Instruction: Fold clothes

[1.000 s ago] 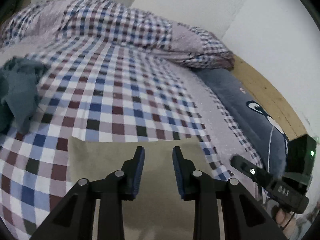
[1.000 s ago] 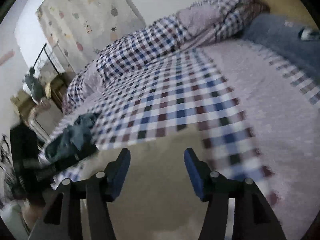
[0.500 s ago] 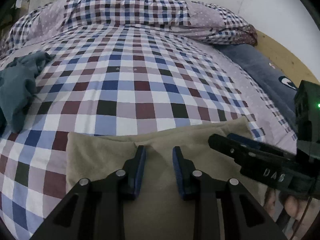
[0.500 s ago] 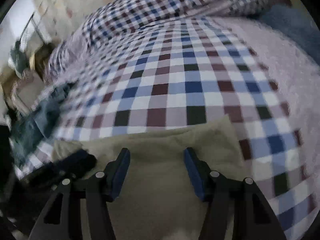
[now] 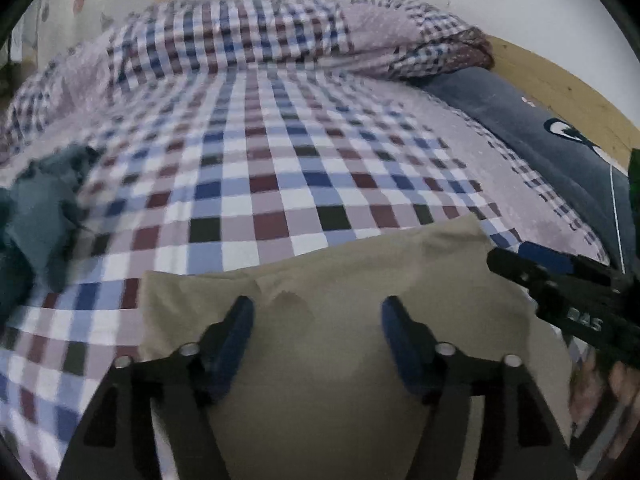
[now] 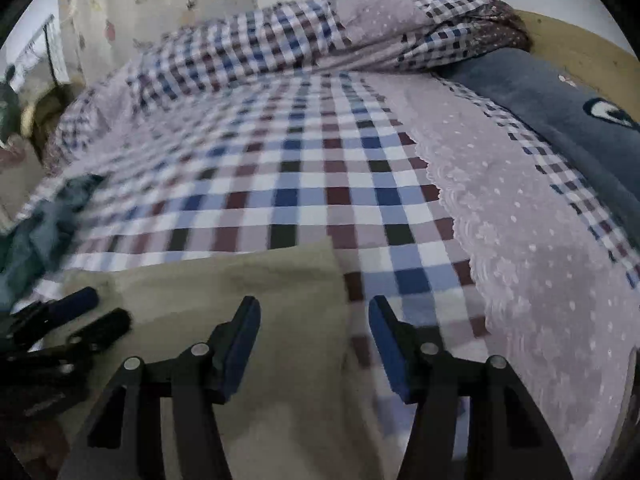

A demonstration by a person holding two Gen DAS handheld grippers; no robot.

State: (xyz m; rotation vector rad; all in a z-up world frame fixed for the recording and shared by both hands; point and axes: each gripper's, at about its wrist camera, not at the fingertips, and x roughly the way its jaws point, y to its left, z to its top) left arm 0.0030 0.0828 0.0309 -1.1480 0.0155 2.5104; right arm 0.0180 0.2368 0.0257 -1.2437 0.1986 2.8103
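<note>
A beige garment (image 5: 340, 280) lies flat on the checked bedspread (image 5: 280, 160), near the bed's front. My left gripper (image 5: 316, 324) hovers over its middle, open, with nothing between the fingers. My right gripper (image 6: 314, 326) is open too, above the beige garment's (image 6: 260, 280) right edge, its right finger over the checks. In the left wrist view the right gripper (image 5: 560, 280) shows at the right with a hand behind it. The left gripper (image 6: 80, 316) appears at the left in the right wrist view. A crumpled teal garment (image 5: 40, 208) lies to the left.
A bunched checked duvet (image 5: 280, 40) lies across the far end of the bed. A dark blue pillow (image 5: 540, 136) sits at the right against a wooden headboard (image 5: 568, 88). The teal garment (image 6: 36, 236) is near the bed's left edge. A lilac lace-edged strip (image 6: 520, 220) runs beside the pillow.
My left gripper has gone from nearly shut to wide open. Both cameras have tilted up and the right gripper has shifted right toward the beige garment's edge.
</note>
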